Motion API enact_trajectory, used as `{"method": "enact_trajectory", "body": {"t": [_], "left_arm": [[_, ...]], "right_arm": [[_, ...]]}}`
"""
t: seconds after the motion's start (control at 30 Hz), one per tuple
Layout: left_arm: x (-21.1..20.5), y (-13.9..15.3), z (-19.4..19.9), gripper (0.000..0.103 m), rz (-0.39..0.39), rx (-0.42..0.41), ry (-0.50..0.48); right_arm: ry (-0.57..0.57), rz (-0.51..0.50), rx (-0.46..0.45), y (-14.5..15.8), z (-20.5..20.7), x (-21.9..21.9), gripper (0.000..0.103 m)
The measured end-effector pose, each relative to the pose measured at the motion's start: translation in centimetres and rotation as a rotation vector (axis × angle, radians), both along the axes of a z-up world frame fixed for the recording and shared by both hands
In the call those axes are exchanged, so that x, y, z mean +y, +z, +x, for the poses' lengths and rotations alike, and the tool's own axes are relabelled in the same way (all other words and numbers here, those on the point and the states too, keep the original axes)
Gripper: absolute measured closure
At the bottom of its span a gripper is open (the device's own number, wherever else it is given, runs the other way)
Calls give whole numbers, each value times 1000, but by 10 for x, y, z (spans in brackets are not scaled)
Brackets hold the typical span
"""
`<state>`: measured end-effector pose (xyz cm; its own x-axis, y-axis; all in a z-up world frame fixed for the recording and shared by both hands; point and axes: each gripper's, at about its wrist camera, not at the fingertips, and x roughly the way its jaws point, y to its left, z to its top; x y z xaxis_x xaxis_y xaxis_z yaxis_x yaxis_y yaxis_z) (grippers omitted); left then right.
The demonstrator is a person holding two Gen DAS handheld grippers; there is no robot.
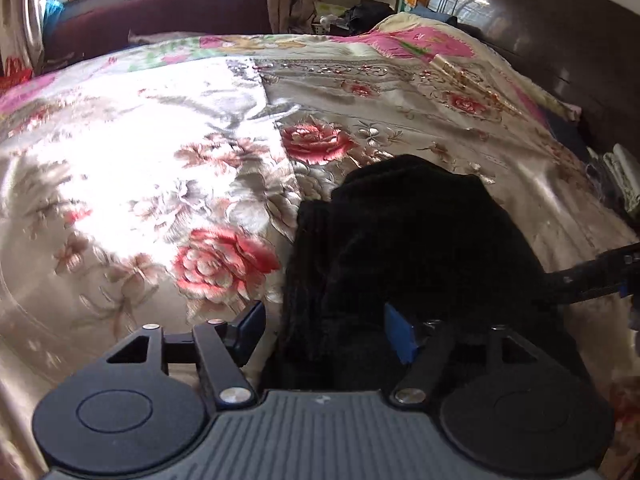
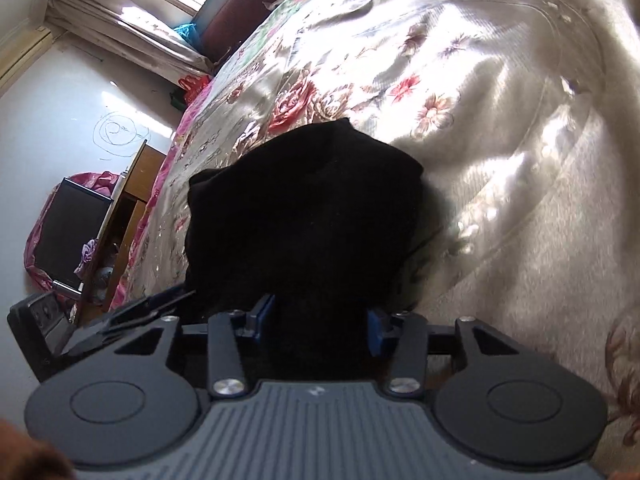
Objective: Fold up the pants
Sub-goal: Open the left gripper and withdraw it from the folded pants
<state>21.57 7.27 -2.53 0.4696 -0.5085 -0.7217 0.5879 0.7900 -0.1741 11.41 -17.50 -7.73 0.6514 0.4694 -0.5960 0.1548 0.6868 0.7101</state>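
Your black fleecy pants (image 1: 404, 240) read as one dark mass in both wrist views; no seams, legs or waistband can be made out, and the near end of the bundle disappears behind each gripper body. Strong sunlight washes out the shiny cream bedspread embroidered with red roses (image 1: 168, 184), so its pattern is lost there.

Your left gripper (image 1: 324, 332) sits low over the bed, pointing along it toward the dark wooden headboard (image 1: 560, 52). Its blue-padded fingers stand wide apart: the left one over bare bedspread, the right one against the pants, with the cloth's near edge lying between them. Nothing is pinched.

Your right gripper (image 2: 320, 324) is rolled sideways, aimed across the bed toward the far edge by the window. Its fingers stand at a middling spread with black cloth filling the gap; whether the pads truly clamp it, you cannot tell. Its black fingers (image 1: 596, 276) enter the left view from the right, touching the bundle's side.

The pants lie bunched on the bedspread, toward its near edge.
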Motion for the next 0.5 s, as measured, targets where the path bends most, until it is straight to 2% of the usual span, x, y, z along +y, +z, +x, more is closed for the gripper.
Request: {"method": "enact_trajectory", "body": {"t": [0.07, 0.2, 0.27, 0.3, 0.43, 0.5], "left_arm": [[-3, -3, -14, 31, -7, -1, 30], [-14, 0, -31, 33, -46, 27, 50], [-21, 1, -34, 32, -35, 15, 65], [-22, 2, -35, 32, -27, 13, 79], [-6, 19, -52, 32, -11, -46, 164], [-3, 30, -67, 32, 18, -98, 196]], "right_arm": [[5, -17, 2, 4, 14, -9, 70], [31, -127, 4, 16, 46, -22, 71], [81, -223, -9, 24, 56, -15, 69], [77, -236, -3, 28, 56, -13, 68], [21, -318, -90, 51, 12, -3, 68], [25, -317, -152, 60, -18, 8, 68]]}}
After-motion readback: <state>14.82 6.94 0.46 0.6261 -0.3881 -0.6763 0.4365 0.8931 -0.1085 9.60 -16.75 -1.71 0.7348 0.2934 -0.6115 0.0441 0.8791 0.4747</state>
